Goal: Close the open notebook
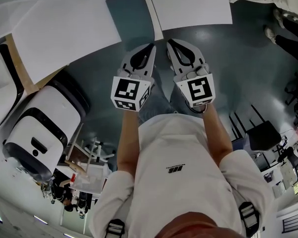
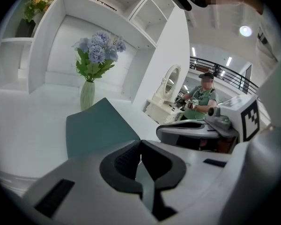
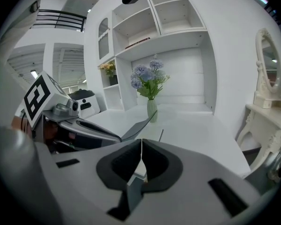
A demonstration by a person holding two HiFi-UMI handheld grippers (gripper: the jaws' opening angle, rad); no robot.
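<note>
The notebook (image 1: 132, 15) lies on the white table just ahead of both grippers, its dark teal cover up and a white page edge (image 1: 152, 14) along its right side. In the left gripper view the teal cover (image 2: 100, 129) rises at a slant; in the right gripper view the cover (image 3: 141, 124) shows edge-on, tilted, beside a white page (image 3: 162, 135). My left gripper (image 1: 151, 46) and right gripper (image 1: 169, 43) are held side by side short of the notebook. Both are shut with nothing between the jaws, as seen at the left gripper (image 2: 140, 142) and the right gripper (image 3: 141, 141).
A vase of blue flowers (image 2: 87, 93) stands on the table (image 1: 64, 29) behind the notebook, below white wall shelves (image 3: 145, 29). A white dressing table with a mirror (image 2: 171, 86) and a seated person (image 2: 203, 100) are at the right. White machines (image 1: 39, 128) stand at the left.
</note>
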